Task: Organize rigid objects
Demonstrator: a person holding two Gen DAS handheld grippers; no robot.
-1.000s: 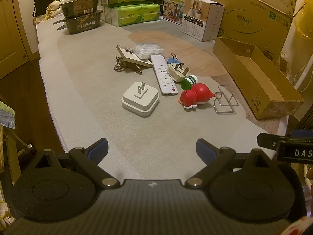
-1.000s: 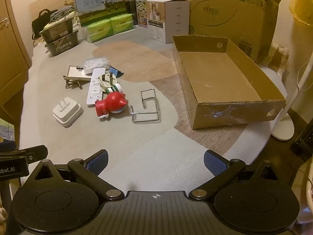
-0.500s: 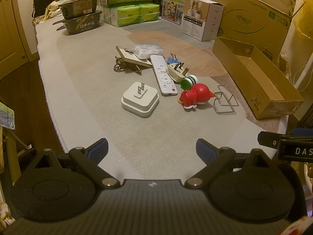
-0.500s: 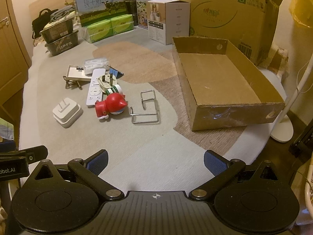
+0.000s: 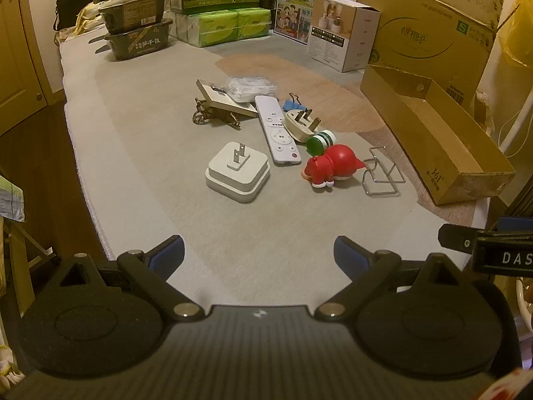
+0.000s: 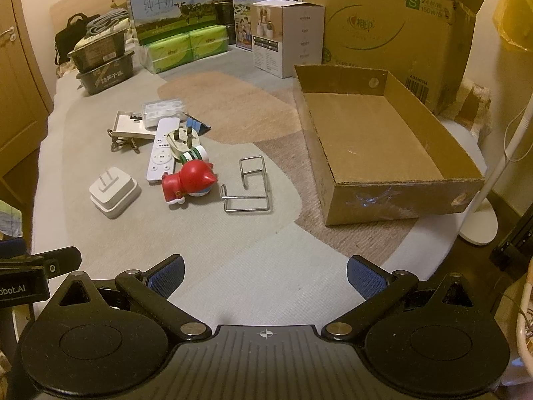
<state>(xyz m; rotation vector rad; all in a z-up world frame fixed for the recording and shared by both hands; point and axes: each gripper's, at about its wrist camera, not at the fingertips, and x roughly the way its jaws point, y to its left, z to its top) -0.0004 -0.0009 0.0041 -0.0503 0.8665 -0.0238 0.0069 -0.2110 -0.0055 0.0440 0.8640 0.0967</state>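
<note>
Brown corrugated card formed the shallow open tray (image 6: 383, 140) at the right of the right wrist view, and nothing lay in it; you probably set it there, just beside the clutter, as the place for the loose things to go. They sat in a loose cluster left of centre on the pale woven mat (image 6: 233, 266), none yet sorted, so the job looked to be at its very start.

You held both tools back at the lower edge of their views, well apart from everything. Your left gripper (image 5: 259, 250) had its jaws spread wide with nothing between them, and your right gripper (image 6: 265, 271) was just as wide and just as empty, its ribbed blue pads (image 6: 364, 278) facing only bare mat.

Hard, smooth plastics made up most of the cluster:
- a squat white charger block (image 5: 238, 175) lying with its two flat metal prongs up
- a long white remote (image 5: 276, 130) with rounded ends
- a cream plug (image 5: 299, 125), pins raised, touching the remote's side
- a small green-capped bottle (image 5: 320, 140) on its side
- a glossy red figurine (image 5: 331, 166), rounded and toppled, just beside the bottle

The bent wire rack (image 6: 248, 183) lay nearest the tray, thin and shiny. At the top of the cluster, a flat beige panel (image 5: 223, 98) lay tilted over a dark metal piece I could not identify, with a clear plastic case (image 5: 250, 86) and a blue binder clip (image 5: 293, 104) nearby.
</note>
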